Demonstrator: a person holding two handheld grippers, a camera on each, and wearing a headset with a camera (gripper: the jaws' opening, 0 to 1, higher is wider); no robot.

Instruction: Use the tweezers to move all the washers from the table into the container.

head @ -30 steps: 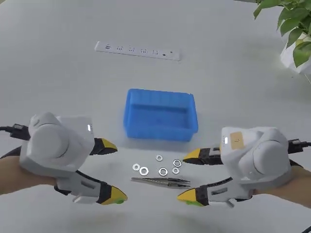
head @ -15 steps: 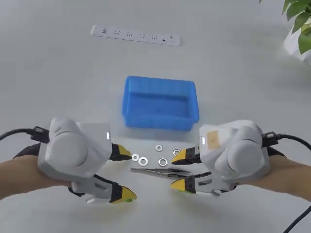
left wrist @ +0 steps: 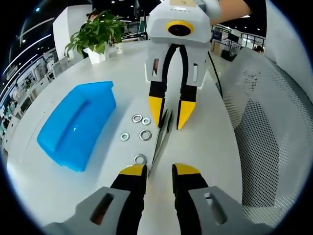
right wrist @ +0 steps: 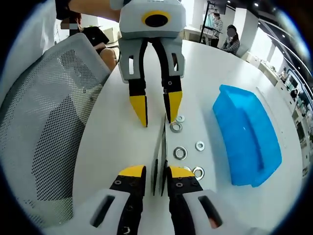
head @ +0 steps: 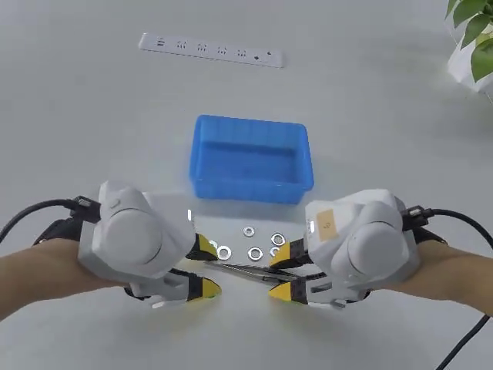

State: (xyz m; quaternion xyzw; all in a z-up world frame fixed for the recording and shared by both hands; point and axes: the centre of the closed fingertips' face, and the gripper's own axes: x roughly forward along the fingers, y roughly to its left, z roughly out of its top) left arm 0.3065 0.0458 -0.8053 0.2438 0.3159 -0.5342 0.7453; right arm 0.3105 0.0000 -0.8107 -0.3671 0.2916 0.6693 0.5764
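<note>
Two grippers meet over the tweezers point(head: 246, 269) on the table point(head: 92, 116).
Head view: the left gripper point(head: 206, 267) and right gripper point(head: 280, 272) face each other tip to tip. The tweezers lie flat between them, and the washers point(head: 255, 253) are scattered just beyond, near the blue container point(head: 250, 158). A power strip point(head: 209, 50) lies farther off. Left gripper view: its jaws stand moderately apart, with one end of the tweezers just at its tips; five washers lie loose on the table beside the container. Right gripper view: its jaws stand narrowly apart on either side of the tweezers' other end, which lies on the table.
</note>
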